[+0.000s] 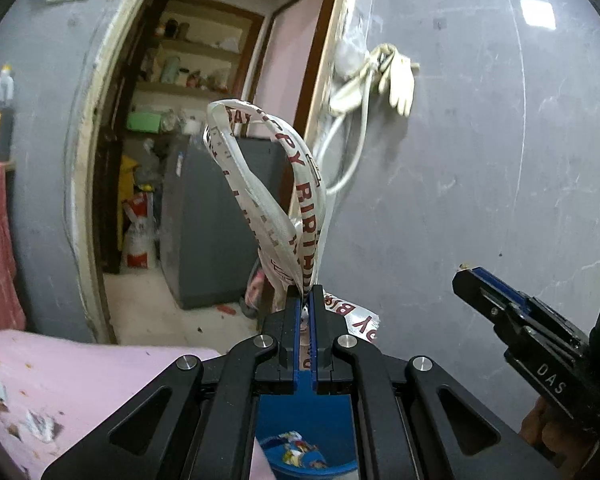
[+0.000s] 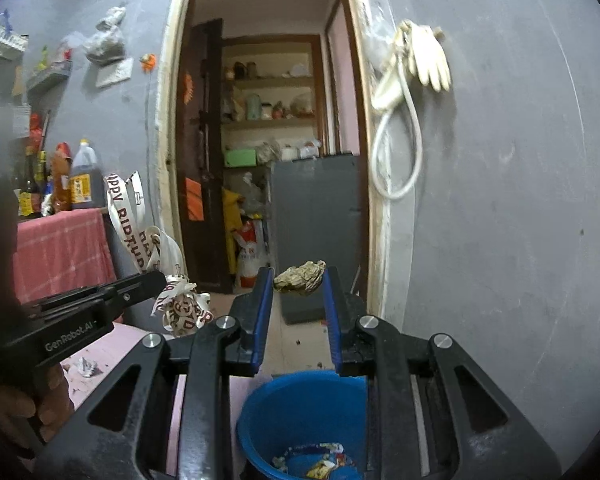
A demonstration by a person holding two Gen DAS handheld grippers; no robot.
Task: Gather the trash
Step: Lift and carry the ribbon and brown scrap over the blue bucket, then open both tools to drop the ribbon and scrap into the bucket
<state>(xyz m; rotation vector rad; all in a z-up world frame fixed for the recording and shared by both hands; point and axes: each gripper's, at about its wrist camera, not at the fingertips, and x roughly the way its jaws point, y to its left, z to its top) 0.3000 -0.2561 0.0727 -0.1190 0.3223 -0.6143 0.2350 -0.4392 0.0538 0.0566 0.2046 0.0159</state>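
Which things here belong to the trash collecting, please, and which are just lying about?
Job: ribbon in left claw; crumpled wad in right claw; blue bin; scraps.
Lying about: gloves; hose; bottles; shelves.

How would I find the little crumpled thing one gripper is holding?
Find the tall doorway in the grey wall, then look down to the blue bucket in front of it. Above the bucket, the right gripper pinches a crumpled wad between its blue pads. It is small, brownish and plain, unlike the long white ribbon with red letters beside it.
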